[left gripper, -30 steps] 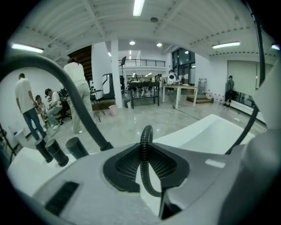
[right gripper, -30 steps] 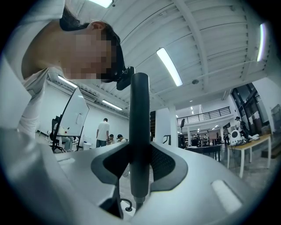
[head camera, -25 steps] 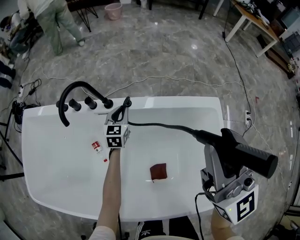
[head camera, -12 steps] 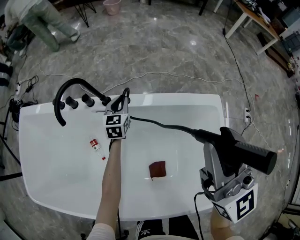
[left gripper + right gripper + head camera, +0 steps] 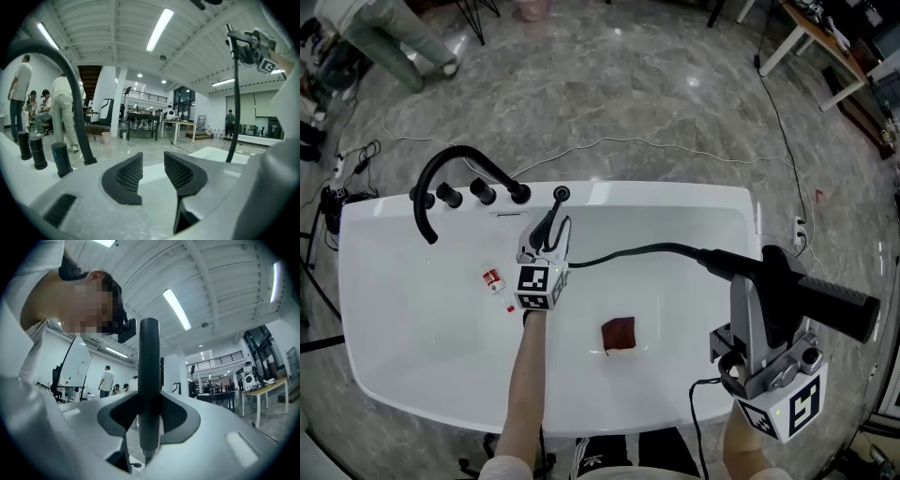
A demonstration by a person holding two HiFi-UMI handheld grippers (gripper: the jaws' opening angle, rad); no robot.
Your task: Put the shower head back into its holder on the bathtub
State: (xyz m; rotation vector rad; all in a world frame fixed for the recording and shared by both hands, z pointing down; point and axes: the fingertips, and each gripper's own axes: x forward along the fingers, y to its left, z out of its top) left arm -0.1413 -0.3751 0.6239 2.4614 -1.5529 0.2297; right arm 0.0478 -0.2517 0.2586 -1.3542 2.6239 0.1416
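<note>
Our left gripper (image 5: 152,169) just opened up, empty now, and pulls back from the holder (image 5: 561,194). Our right gripper (image 5: 149,414) pinches the shower head (image 5: 811,300), so seating it comes next.

The left forearm (image 5: 523,384) reaches forward, bare. Its left gripper (image 5: 553,228) points away and slightly down. The jaws have just been opening and stand apart with nothing between them. The right gripper (image 5: 759,305) sits low at the right, tilted up, its jaws clamped on the shower head (image 5: 820,305).
</note>
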